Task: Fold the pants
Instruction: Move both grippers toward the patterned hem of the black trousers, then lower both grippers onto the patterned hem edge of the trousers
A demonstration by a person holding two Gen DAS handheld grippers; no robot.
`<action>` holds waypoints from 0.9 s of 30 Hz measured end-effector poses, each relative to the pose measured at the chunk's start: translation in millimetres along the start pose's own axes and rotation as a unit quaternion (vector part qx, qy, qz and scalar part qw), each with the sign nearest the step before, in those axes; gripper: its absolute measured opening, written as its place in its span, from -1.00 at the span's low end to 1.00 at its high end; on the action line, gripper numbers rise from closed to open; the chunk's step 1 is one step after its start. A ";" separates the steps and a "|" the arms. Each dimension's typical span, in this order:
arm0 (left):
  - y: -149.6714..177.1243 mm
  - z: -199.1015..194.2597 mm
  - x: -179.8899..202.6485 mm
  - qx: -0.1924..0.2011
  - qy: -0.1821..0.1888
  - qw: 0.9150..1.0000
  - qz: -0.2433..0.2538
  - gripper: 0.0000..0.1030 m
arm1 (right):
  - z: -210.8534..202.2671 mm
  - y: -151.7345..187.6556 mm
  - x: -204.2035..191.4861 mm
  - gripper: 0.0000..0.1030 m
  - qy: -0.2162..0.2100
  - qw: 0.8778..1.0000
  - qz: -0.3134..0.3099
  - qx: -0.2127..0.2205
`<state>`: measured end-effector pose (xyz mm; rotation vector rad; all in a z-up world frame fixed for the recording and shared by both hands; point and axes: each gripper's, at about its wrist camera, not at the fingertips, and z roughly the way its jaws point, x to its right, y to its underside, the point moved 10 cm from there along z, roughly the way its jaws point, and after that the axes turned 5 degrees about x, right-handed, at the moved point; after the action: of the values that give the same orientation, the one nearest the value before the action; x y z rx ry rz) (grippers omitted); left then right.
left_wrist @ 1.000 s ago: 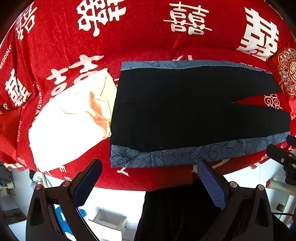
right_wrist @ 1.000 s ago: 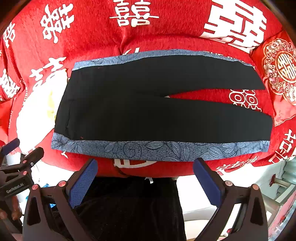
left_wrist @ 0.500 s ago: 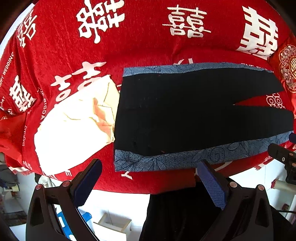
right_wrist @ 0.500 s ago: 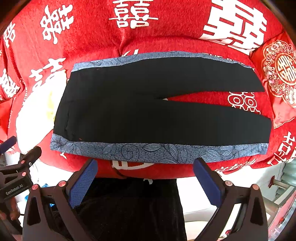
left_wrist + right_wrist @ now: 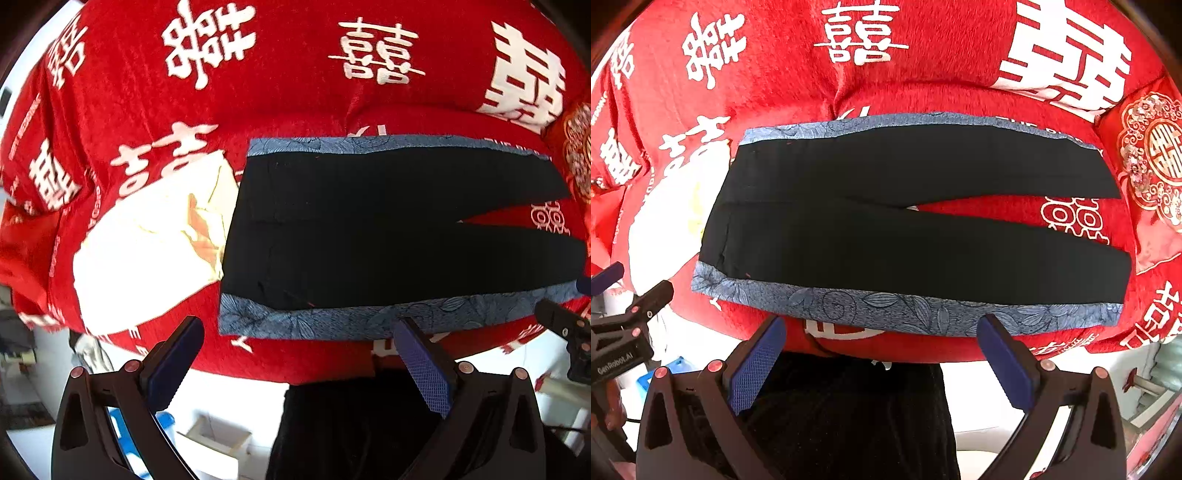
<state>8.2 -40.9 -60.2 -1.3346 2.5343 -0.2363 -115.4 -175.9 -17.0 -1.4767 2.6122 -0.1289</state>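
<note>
Black pants (image 5: 369,229) (image 5: 886,221) with blue patterned side stripes lie flat on a red cloth-covered surface (image 5: 258,85) (image 5: 923,81), waist to the left, the two legs stretching right with a narrow gap between them. My left gripper (image 5: 299,343) hovers open just short of the near blue stripe, close to the waist end. My right gripper (image 5: 881,339) hangs open before the near stripe, around the middle of the near leg. Nothing is between either pair of fingers.
A folded white cloth (image 5: 147,251) (image 5: 668,221) lies left of the waistband, touching it. A red embroidered cushion (image 5: 1152,158) sits at the far right. A person's dark clothing (image 5: 849,417) is below the surface's near edge. The other gripper (image 5: 624,321) (image 5: 565,332) shows in each view.
Both grippers have edged closer to the pants' near stripe, the pants shifting down in each view. Both stay open and the pants lie as before.
</note>
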 end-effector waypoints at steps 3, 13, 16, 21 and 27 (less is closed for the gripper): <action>3.8 -2.8 3.3 -0.004 -0.008 1.000 -0.023 1.00 | -1.4 1.5 7.9 1.00 -0.004 1.000 -0.011 -0.002; 15.8 0.0 13.6 -0.025 -0.011 0.997 -0.069 1.00 | 13.2 2.3 26.7 1.00 -0.010 1.000 -0.024 -0.013; 14.3 10.2 12.7 -0.024 -0.003 0.998 -0.055 1.00 | 19.3 1.4 26.1 1.00 -0.003 1.000 -0.019 -0.013; 13.3 39.4 5.0 -0.025 0.003 0.999 -0.038 1.00 | 35.9 -1.7 25.0 1.00 0.024 1.000 -0.012 -0.006; 20.5 80.3 -2.3 -0.033 0.015 0.999 -0.031 1.00 | 70.9 6.0 19.4 1.00 0.048 0.999 -0.010 -0.015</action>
<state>18.2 -29.0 -141.6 -1.4451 2.5491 -0.1886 -118.8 -189.8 -89.3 -1.5441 2.6872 -0.1672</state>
